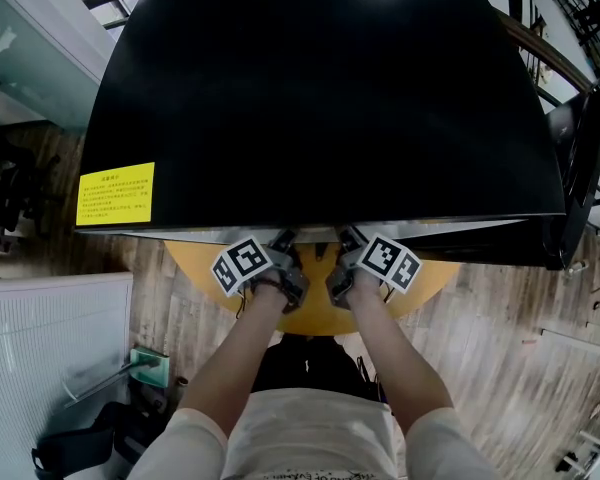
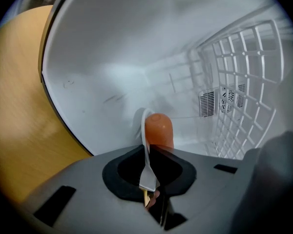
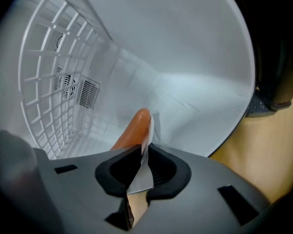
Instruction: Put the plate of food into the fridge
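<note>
White plate (image 2: 144, 126) tight in both tools (image 2: 149, 152) (image 3: 140, 152).

I can read nothing outright. A yellow label (image 1: 115, 193) sits on top of the black fridge (image 1: 320, 98) — rows of small dark print, too fine for me to make out. The left marker cube (image 1: 242, 265) and the right marker cube (image 1: 389, 261) carry black-and-white square codes — no letters. Print at the shirt hem (image 1: 320, 475) is cut off.
</note>
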Demonstrator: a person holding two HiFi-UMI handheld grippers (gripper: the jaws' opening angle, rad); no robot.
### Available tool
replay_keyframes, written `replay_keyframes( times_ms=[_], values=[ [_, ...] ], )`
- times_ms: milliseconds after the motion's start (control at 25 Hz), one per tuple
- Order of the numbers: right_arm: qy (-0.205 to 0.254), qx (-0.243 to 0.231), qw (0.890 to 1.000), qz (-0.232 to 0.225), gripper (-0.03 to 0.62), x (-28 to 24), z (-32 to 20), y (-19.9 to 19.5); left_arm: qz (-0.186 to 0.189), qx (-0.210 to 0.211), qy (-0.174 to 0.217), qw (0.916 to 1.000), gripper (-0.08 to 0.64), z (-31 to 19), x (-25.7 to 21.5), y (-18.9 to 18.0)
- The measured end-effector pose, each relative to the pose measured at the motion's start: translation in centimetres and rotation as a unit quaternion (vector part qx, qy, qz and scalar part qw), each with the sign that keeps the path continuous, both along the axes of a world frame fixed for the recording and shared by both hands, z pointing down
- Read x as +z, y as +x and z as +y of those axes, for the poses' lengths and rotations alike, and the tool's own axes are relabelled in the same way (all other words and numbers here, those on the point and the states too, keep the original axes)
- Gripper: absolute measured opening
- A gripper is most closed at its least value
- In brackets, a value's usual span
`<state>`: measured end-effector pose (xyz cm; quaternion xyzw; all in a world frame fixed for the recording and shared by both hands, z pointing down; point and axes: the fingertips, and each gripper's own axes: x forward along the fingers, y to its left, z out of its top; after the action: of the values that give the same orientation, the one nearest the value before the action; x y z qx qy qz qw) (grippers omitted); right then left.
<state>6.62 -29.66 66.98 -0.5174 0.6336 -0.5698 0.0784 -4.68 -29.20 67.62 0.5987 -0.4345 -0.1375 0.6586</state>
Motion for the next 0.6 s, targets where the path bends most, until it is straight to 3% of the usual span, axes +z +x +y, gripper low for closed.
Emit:
replay_keyframes(
  times_ms=[600],
  values=[
    [0.000,-0.002,1.000,0.011,0.060,0.16,-0.85,-0.11,-0.005,-0.002,-0.010,0.9999,0.041,-0.82,0.35,-0.09]
  ],
)
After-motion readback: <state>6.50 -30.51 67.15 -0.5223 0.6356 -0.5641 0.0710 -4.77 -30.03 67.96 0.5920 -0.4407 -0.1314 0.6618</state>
